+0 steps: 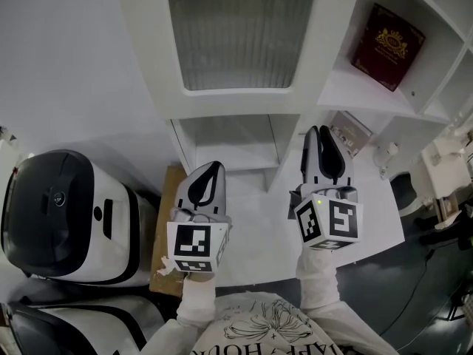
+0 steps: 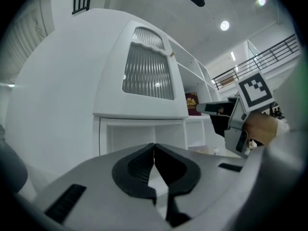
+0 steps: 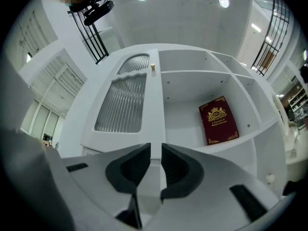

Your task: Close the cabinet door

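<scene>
The cabinet door point(image 1: 244, 35) is up in front of both grippers, and no jaws hold it. The left gripper point(image 1: 214, 166) is low, below the door's left half and well apart from it. Its jaws are shut tight with the tips touching, and nothing is in them. The right gripper point(image 1: 319, 130) is higher, with its tips just under the door's bottom right corner. I cannot tell if they touch the door. Its jaws have a thin gap between them, and nothing is in the gap. In the right gripper view the door's right edge lines up with that gap.

The top of the door is cut off in the head view. I cannot see any hinges. I cannot tell if the door sits flat against the cabinet or stands out a little.

The door is tall, so its long side goes up and down. The lines in its bumpy glass go up and down too. It faces the person. A little knob point(image 3: 152, 67) sits near the top of its right edge. To the right are open shelves, and a red book point(image 1: 387, 46) leans in one.
</scene>
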